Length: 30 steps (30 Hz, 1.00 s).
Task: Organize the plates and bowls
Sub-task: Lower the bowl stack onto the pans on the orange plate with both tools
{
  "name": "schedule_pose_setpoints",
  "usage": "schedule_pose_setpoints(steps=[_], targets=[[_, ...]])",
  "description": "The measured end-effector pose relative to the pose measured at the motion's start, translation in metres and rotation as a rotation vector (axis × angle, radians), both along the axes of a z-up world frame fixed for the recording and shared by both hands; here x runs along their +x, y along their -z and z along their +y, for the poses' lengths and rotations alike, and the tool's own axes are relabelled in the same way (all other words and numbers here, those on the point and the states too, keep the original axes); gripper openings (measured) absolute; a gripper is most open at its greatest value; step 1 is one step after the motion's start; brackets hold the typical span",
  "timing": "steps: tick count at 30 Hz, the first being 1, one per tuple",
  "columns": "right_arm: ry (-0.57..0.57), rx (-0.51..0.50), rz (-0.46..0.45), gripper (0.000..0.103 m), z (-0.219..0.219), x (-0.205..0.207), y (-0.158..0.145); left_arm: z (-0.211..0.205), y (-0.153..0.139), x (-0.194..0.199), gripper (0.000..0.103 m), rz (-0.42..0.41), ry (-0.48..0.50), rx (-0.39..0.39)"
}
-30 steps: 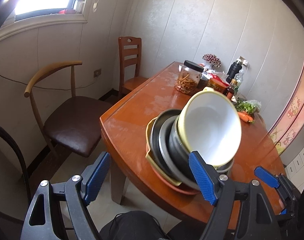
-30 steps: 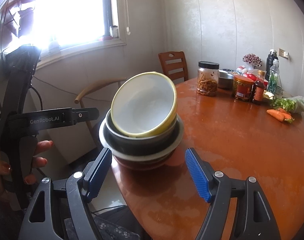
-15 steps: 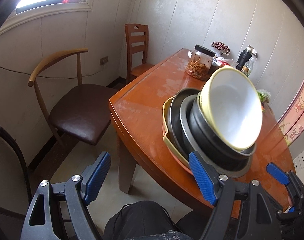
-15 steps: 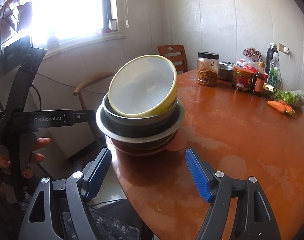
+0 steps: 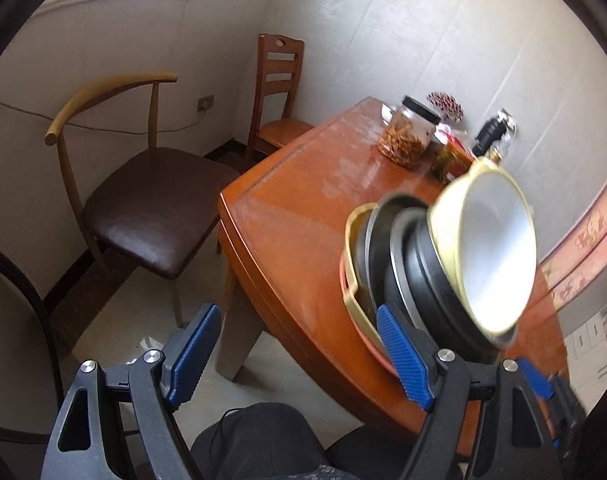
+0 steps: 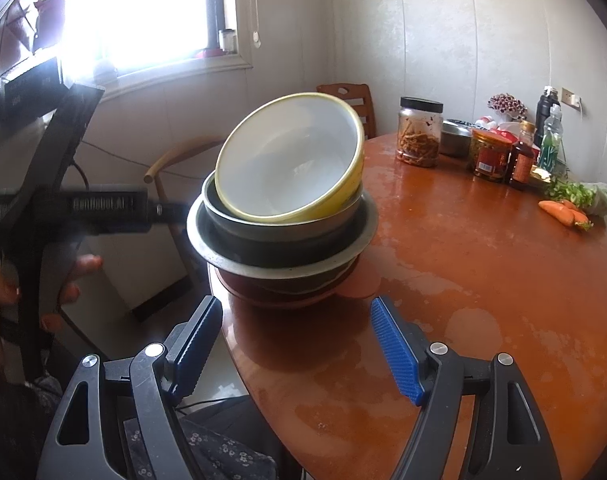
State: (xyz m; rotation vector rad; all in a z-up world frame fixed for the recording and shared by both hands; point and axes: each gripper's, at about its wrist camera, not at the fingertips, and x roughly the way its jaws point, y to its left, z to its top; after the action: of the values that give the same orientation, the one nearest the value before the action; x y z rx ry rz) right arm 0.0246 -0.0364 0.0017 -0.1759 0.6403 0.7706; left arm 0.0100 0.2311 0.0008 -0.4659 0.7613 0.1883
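Left wrist view: the stack of bowls and plates (image 5: 435,276) has slid toward 3 o'clock on the bench (image 5: 303,220).
Both hand-held grippers, left (image 5: 303,356) and right (image 6: 297,350), gape wide, empty; only the right wrist view shows carrots (image 6: 565,212).

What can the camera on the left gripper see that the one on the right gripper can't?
Only the left wrist view shows the brown-cushioned chair and the floor below the table edge. Only the right wrist view shows the bright window, the carrots and the left gripper itself, in the person's hand. Both show the stack of bowls topped by the yellow bowl, the jar and the table.
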Motion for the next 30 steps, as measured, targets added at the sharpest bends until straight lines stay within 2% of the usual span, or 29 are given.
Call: schedule_pose_setpoints(steps=[4,6,9,15,19,30], targets=[[-0.008,-0.016,0.003,0.078,0.009,0.0,0.005,0.018,-0.006,0.009,0.08,-0.02,-0.023,-0.041],[-0.015,-0.02,0.002,0.078,0.013,0.001,0.007,0.027,-0.011,0.016,0.08,-0.039,-0.007,-0.074],[-0.018,-0.022,0.004,0.078,0.018,0.003,0.01,0.029,-0.018,0.028,0.08,-0.05,0.037,-0.074],[-0.027,-0.025,0.004,0.078,0.028,0.007,0.012,0.031,-0.011,0.066,0.079,0.006,0.147,-0.113],[-0.03,-0.034,0.007,0.078,0.035,0.011,0.014,0.034,-0.001,0.081,0.079,0.034,0.177,-0.156],[-0.016,-0.066,0.016,0.079,0.055,0.023,0.023,0.032,0.01,0.097,0.077,0.056,0.23,-0.145]])
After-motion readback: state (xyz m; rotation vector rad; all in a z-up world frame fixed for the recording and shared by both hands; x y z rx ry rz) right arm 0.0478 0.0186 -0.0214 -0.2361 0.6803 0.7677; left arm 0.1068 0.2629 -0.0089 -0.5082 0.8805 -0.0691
